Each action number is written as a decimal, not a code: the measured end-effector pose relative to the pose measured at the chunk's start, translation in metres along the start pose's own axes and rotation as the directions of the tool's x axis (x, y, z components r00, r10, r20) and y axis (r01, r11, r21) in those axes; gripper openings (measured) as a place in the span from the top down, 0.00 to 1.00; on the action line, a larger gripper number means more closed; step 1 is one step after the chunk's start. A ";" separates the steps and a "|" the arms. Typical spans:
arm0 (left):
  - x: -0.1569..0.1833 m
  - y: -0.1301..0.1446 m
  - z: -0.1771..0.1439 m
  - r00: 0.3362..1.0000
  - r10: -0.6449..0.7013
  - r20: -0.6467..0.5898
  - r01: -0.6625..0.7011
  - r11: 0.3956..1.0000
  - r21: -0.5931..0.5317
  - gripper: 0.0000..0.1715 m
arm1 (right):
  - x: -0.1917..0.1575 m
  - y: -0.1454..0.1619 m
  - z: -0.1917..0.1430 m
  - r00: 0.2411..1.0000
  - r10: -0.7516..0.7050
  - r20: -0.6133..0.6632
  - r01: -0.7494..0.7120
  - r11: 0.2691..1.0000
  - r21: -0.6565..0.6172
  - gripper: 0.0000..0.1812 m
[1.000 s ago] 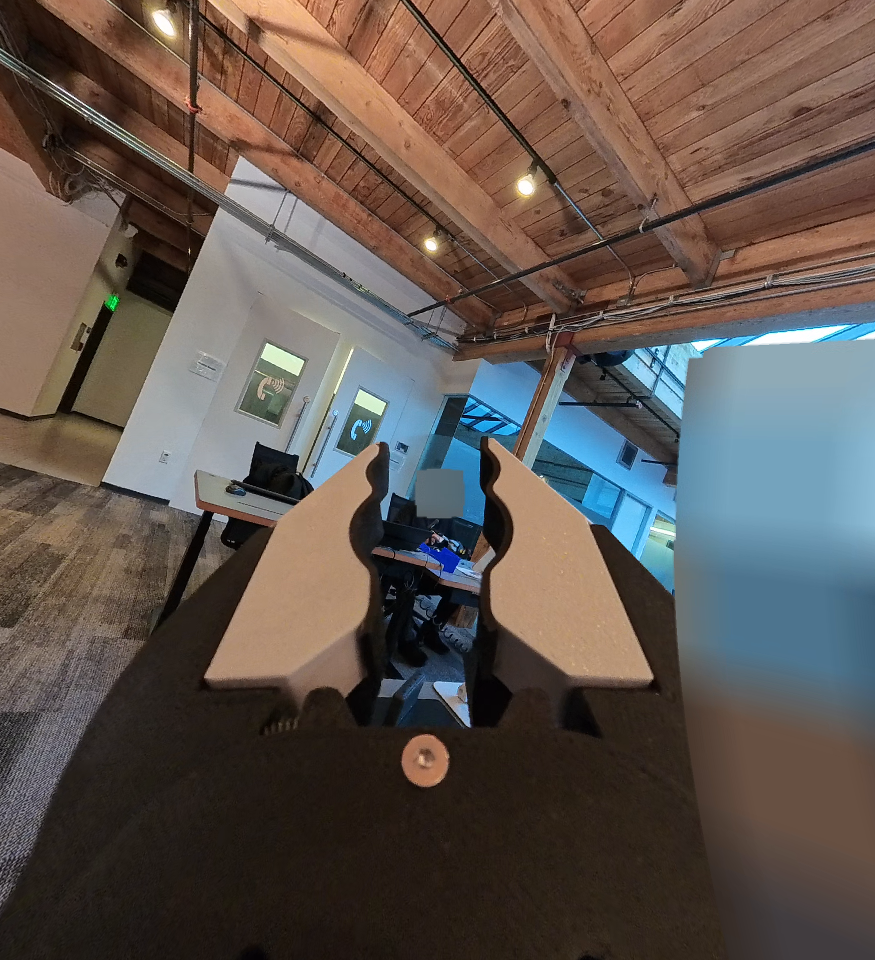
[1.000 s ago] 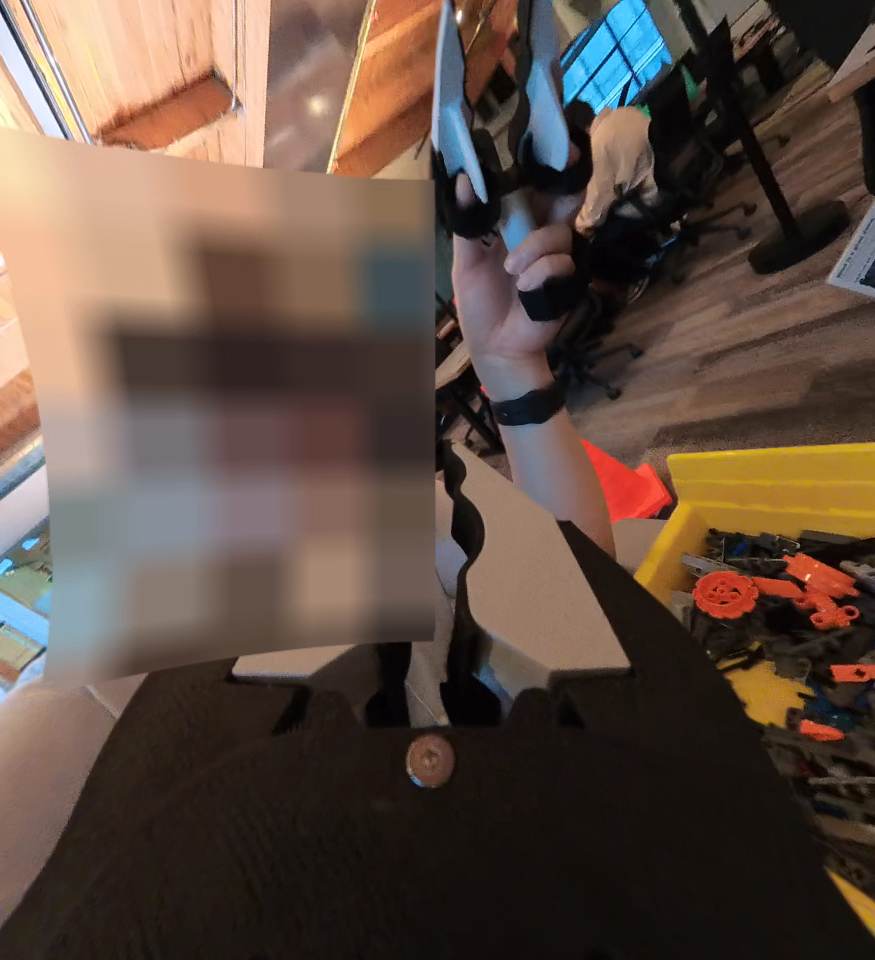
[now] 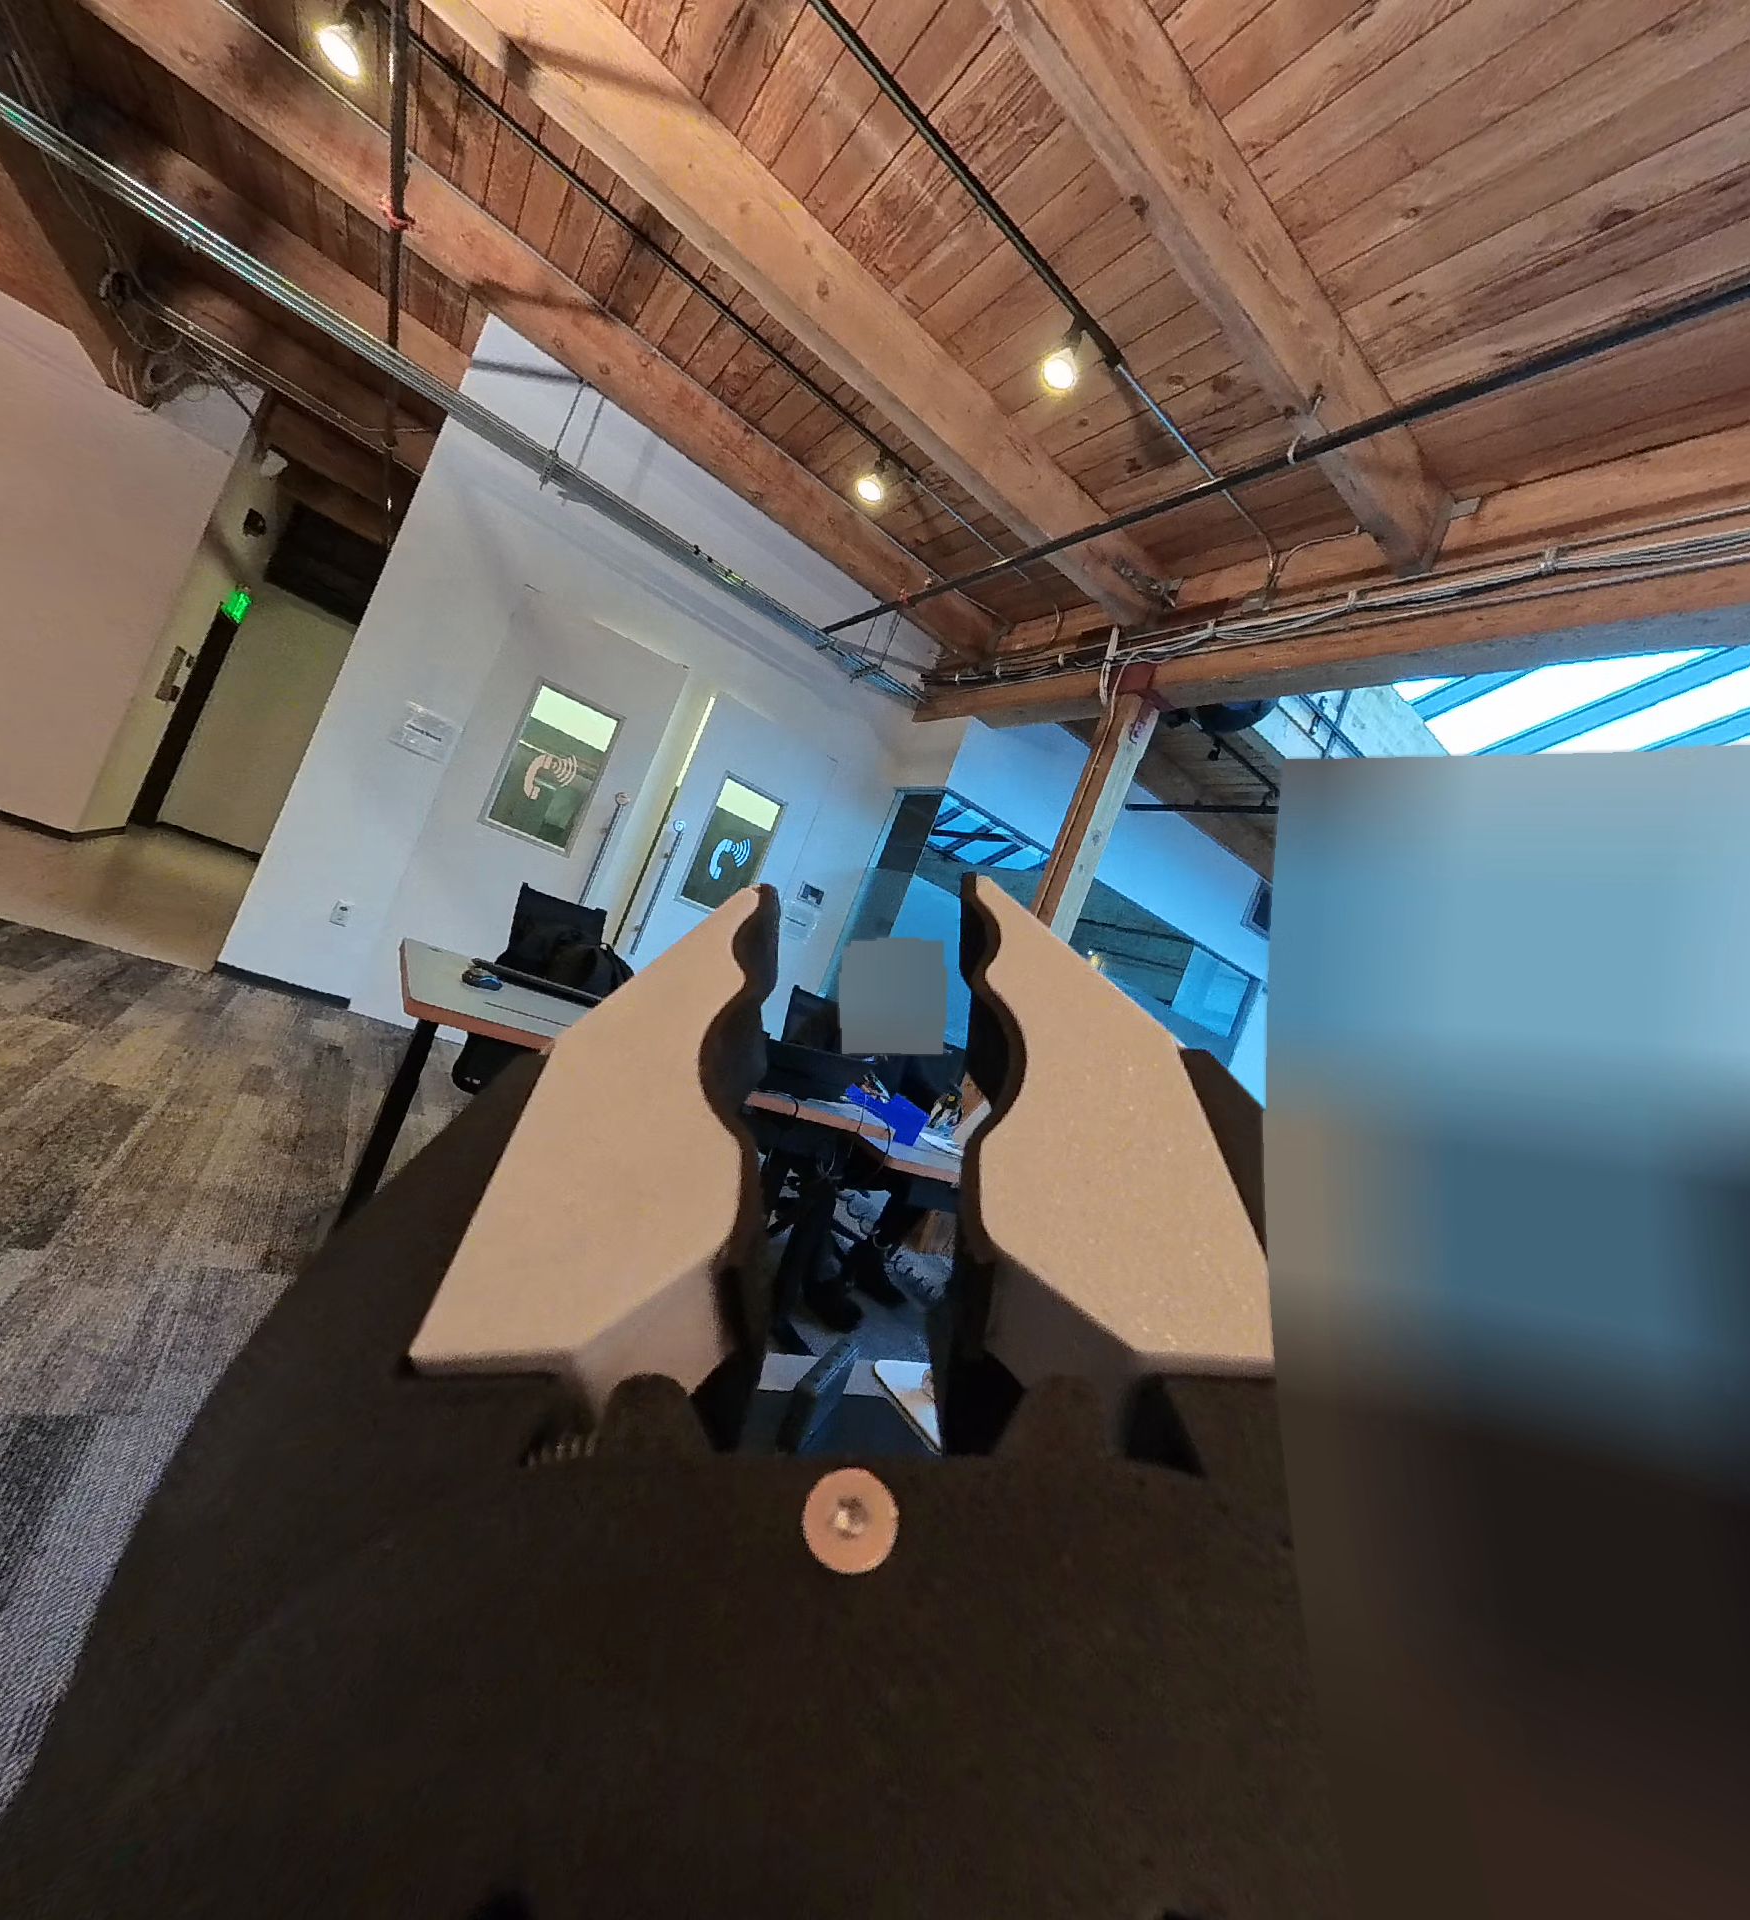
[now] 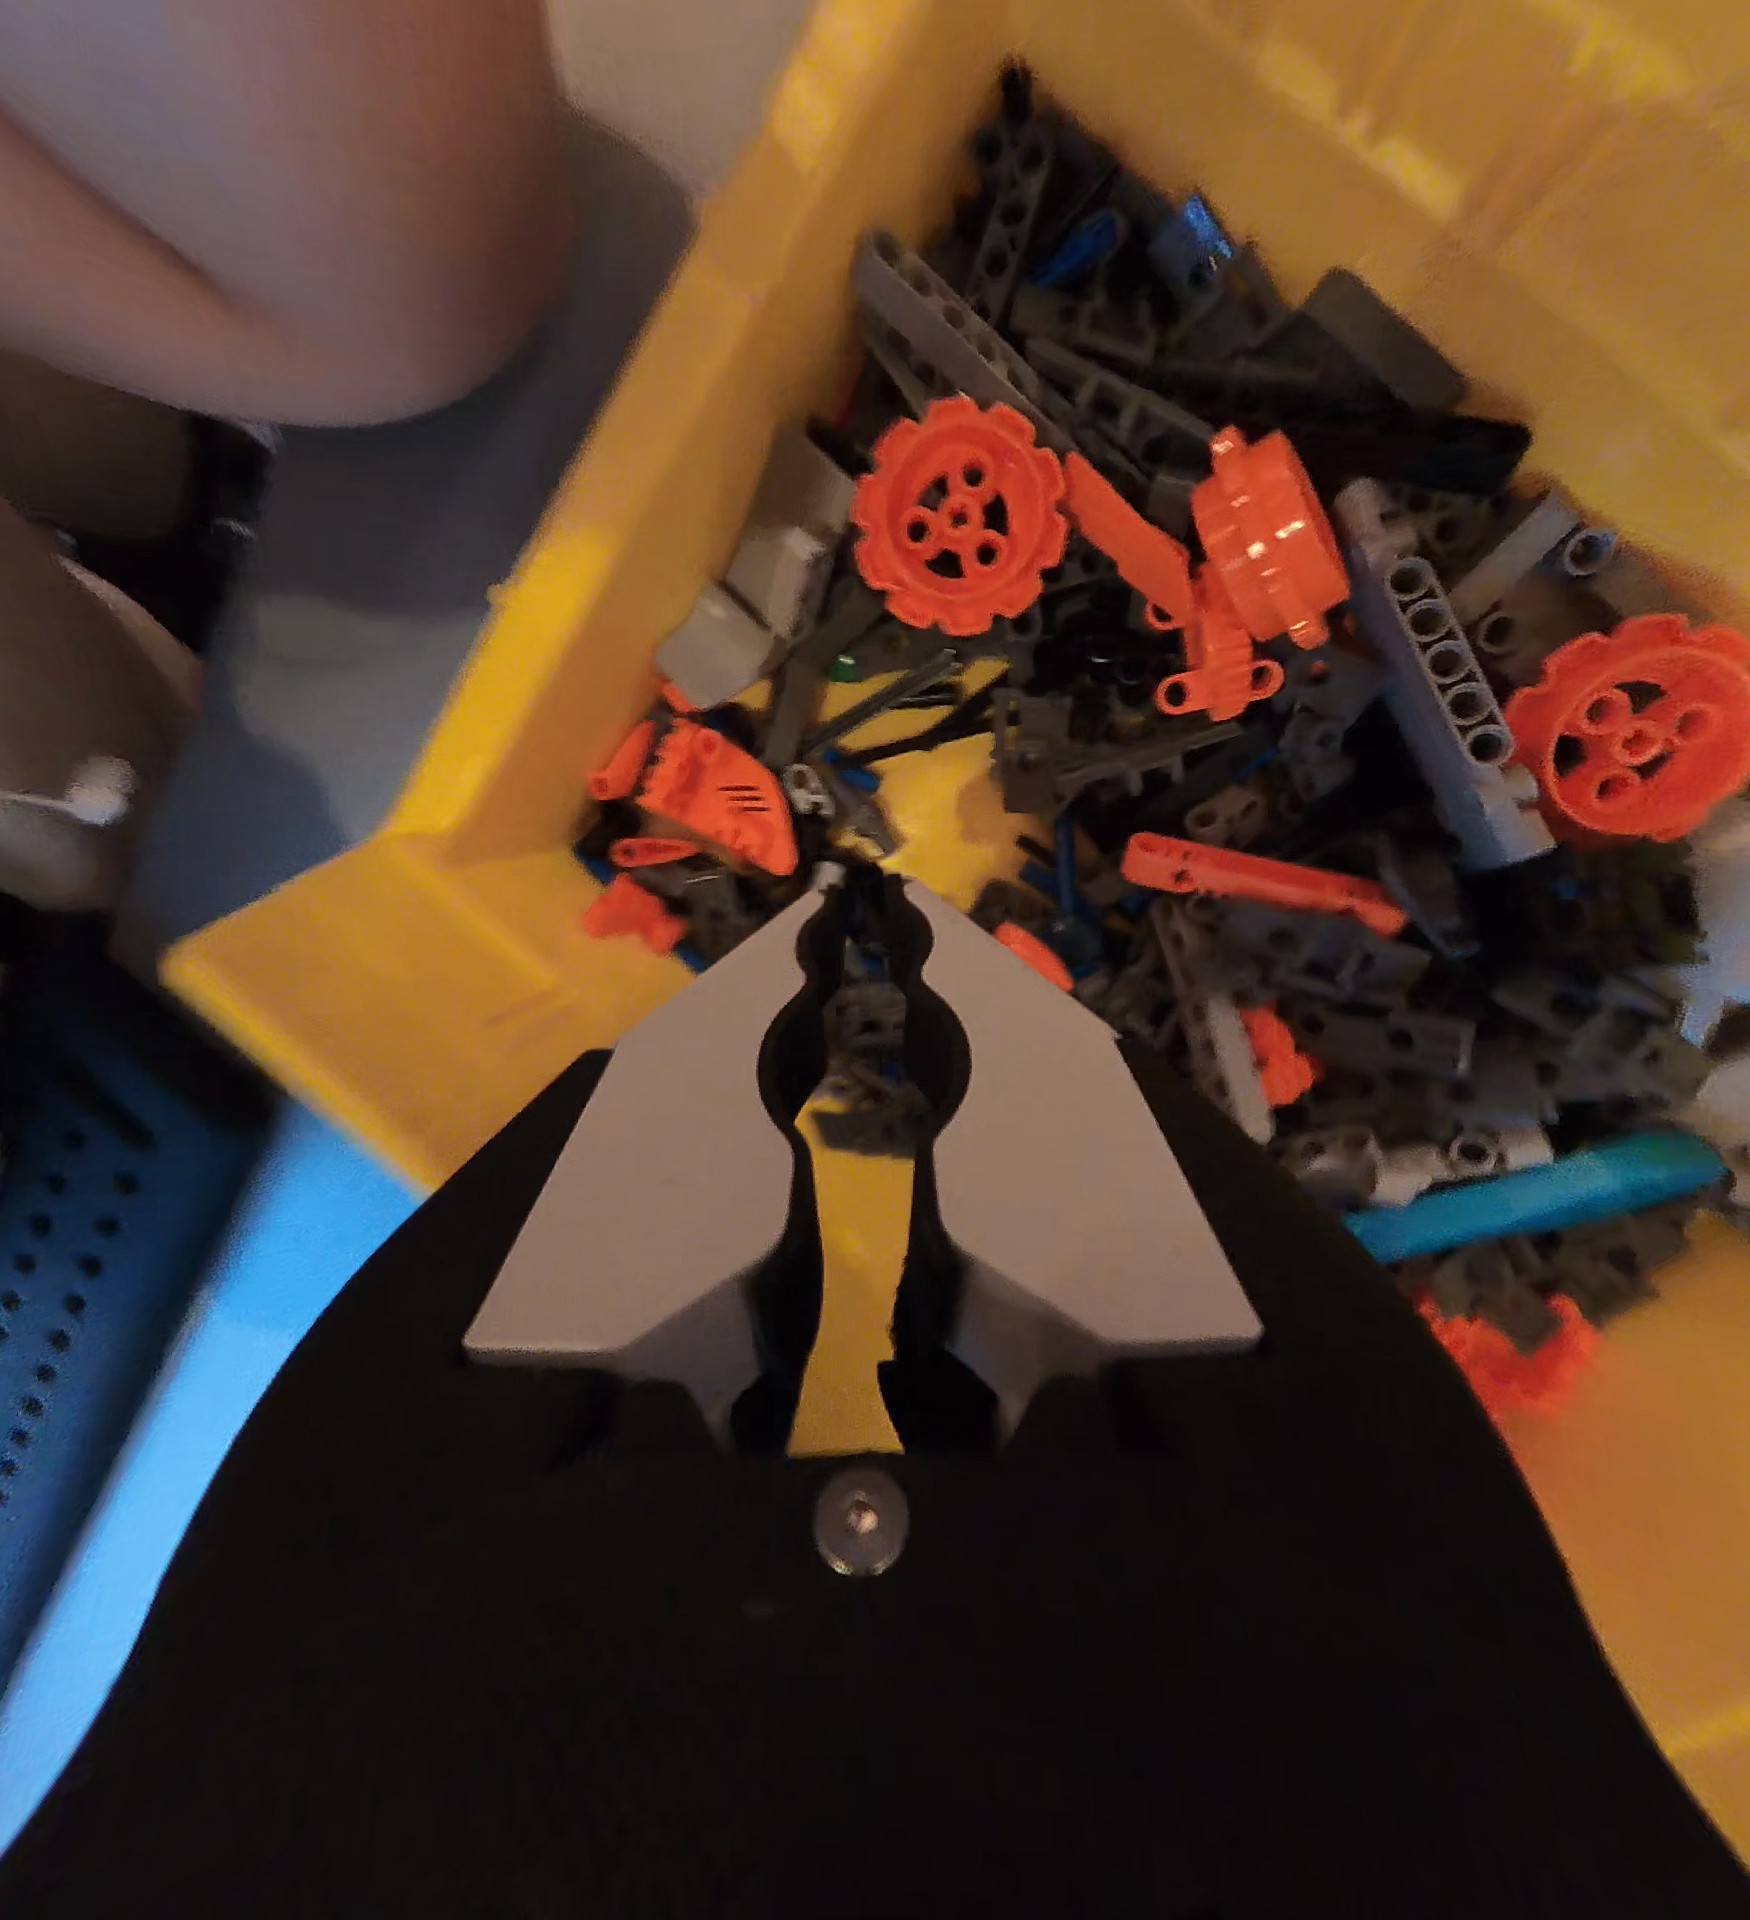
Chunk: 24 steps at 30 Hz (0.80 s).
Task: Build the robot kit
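The left claw [image 3: 869,914] points up and out across an office, jaws parted with only air between them. Seen left to right from the claw: patchy grey carpet [image 3: 71,1195], a white wall with two green panels [image 3: 551,767], a wooden post [image 3: 1094,821], and a plank ceiling [image 3: 1058,208] overhead carrying three lit spotlights [image 3: 1058,369]. Past the fingertips stands a far worktop [image 3: 455,987] with a black chair [image 3: 559,935] behind it; the claw touches none of these.

The right claw [image 4: 863,883] hangs over a yellow bin [image 4: 559,582], its tips dipped into the near-left corner of the heap of building-toy parts [image 4: 1214,935]. The tips are almost together (the picture is blurred there, so whether a dark piece is pinched between them I cannot tell). Left of the bin lie a blue perforated board [image 4: 40,1299] and a pale surface [image 4: 258,665]. In the bin, just left of the tips, sits an orange shell piece [image 4: 725,800]; beyond lie three orange toothed wheels [image 4: 957,514], one of them on edge; right of the tips are one orange beam [image 4: 1255,873] and one teal strip [image 4: 1536,1195], among many grey and black beams.
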<state>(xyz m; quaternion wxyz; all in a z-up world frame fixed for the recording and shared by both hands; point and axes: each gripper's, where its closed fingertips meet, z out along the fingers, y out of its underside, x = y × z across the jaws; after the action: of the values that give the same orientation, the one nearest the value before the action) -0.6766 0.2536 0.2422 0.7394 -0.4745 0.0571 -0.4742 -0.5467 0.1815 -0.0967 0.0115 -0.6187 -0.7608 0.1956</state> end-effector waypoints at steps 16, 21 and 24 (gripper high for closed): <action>0.002 -0.007 -0.004 1.000 0.010 0.000 -0.010 1.000 0.027 0.81 | 0.099 -0.006 -0.019 0.964 -0.102 -0.247 0.097 0.995 -0.030 0.72; 0.003 -0.006 -0.004 1.000 0.012 -0.004 -0.012 1.000 0.027 0.82 | 0.120 -0.005 -0.001 0.967 -0.123 -0.221 0.108 0.991 -0.077 0.67; 0.004 -0.002 -0.001 1.000 0.019 -0.007 -0.019 1.000 0.008 0.82 | 0.122 -0.006 0.008 0.969 -0.136 -0.205 0.120 0.989 -0.087 0.68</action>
<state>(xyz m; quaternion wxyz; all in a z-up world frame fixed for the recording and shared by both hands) -0.6763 0.2496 0.2450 0.7456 -0.4694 0.0623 -0.4689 -0.5830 0.2936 -0.1293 0.0817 -0.5855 -0.8004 0.0994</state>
